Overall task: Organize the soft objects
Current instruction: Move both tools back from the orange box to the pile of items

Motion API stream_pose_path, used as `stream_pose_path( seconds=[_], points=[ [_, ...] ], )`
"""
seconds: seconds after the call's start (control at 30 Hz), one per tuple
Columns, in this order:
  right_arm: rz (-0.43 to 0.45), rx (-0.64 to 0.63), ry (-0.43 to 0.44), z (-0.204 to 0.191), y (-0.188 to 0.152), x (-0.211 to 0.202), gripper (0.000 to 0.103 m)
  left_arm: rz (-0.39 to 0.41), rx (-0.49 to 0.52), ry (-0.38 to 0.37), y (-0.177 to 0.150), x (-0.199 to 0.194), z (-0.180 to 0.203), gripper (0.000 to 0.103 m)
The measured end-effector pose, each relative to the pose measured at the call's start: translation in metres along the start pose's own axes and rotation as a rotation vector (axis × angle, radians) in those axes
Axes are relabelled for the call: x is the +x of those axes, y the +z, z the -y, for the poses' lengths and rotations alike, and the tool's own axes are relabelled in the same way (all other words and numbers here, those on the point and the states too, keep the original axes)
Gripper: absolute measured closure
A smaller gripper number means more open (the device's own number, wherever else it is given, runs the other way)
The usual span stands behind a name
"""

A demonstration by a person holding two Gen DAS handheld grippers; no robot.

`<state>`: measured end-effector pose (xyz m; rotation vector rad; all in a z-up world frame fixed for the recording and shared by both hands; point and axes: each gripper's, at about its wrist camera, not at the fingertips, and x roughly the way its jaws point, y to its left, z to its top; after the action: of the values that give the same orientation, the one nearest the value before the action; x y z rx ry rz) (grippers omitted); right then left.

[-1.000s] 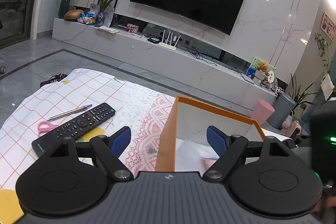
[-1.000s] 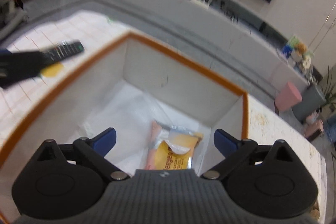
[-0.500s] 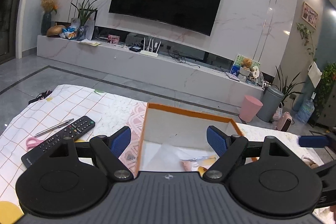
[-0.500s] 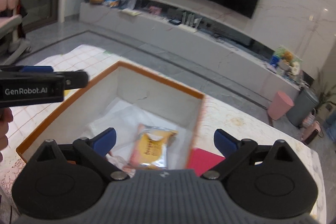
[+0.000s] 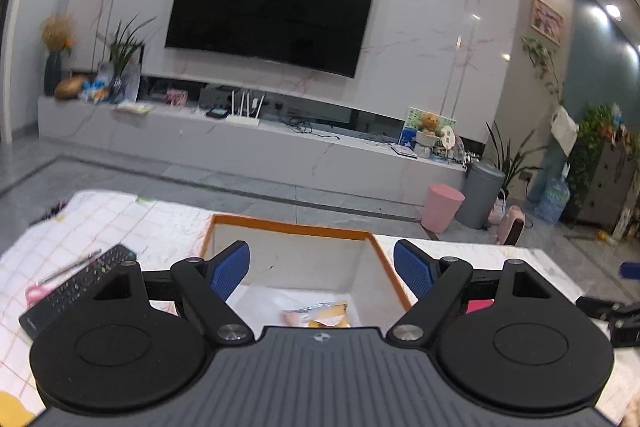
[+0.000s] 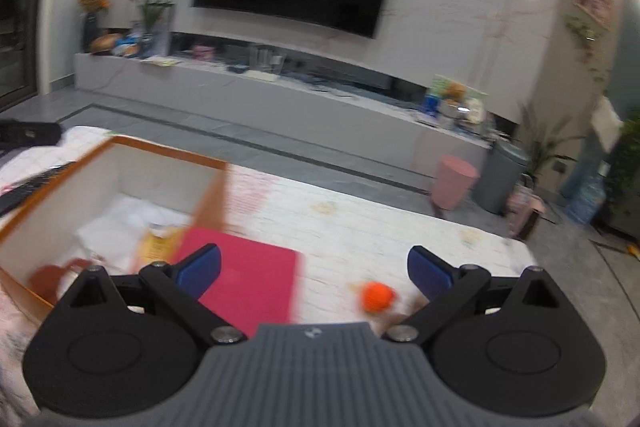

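Table, covered with a checked and lace-patterned cloth (image 5: 120, 223), contents listed from left: pink-handled scissors (image 5: 38, 291) and a pen (image 5: 70, 267) at the far left edge, blurred; black remote control (image 5: 76, 287) lying just beside them, angled toward the box; orange-rimmed box (image 5: 288, 225), open-topped, white inside, lined with white paper (image 6: 120, 223); within it a yellow snack packet (image 5: 328, 311) lying flat on the paper, with a pinkish wrapped item touching its left side and a reddish-brown item (image 6: 46, 277) near the front wall in the right wrist view, too blurred to identify; magenta flat book or pad (image 6: 248, 283) on the cloth just beside the box's right wall; small orange soft ball (image 6: 376, 297) further right on the cloth, apart from the pad, lying between the right gripper's fingers in that view. Left gripper (image 5: 322, 269): jaws spread wide, empty, raised above the near side of the box, blue pads (image 5: 230, 273) framing its interior. Right gripper (image 6: 314, 273): jaws spread wide, empty, above the cloth to the right of the box, one blue pad (image 6: 200, 269) over the magenta pad. Background: wall-mounted television (image 5: 272, 9) above a long marble console (image 5: 240, 147); pink bin (image 5: 442, 207) and grey bin (image 5: 480, 195) on the floor at right
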<state>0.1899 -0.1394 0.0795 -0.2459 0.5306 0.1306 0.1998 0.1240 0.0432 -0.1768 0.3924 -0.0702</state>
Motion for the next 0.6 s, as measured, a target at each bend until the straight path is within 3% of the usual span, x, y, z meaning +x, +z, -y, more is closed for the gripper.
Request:
stream_pose_path(
  seconds=[0.13,0.3,0.43,0.6],
  points=[
    [-0.006,0.074,-0.121,0.039,-0.018,0.001,0.005,-0.01,0.059,-0.028,-0.011,-0.001,0.031,0.007],
    [-0.018,0.243,-0.103,0.085,-0.035,0.0,0.005,-0.044,0.125,-0.117,-0.036,-0.004,0.071,0.007],
    [-0.039,0.181,-0.193,0.097,-0.043,0.001,0.005,-0.067,0.135,-0.214,-0.052,-0.008,0.104,0.007],
    [-0.06,0.166,-0.238,0.117,-0.057,-0.006,0.005,-0.071,0.171,-0.265,-0.077,-0.012,0.149,0.007]
  ],
)
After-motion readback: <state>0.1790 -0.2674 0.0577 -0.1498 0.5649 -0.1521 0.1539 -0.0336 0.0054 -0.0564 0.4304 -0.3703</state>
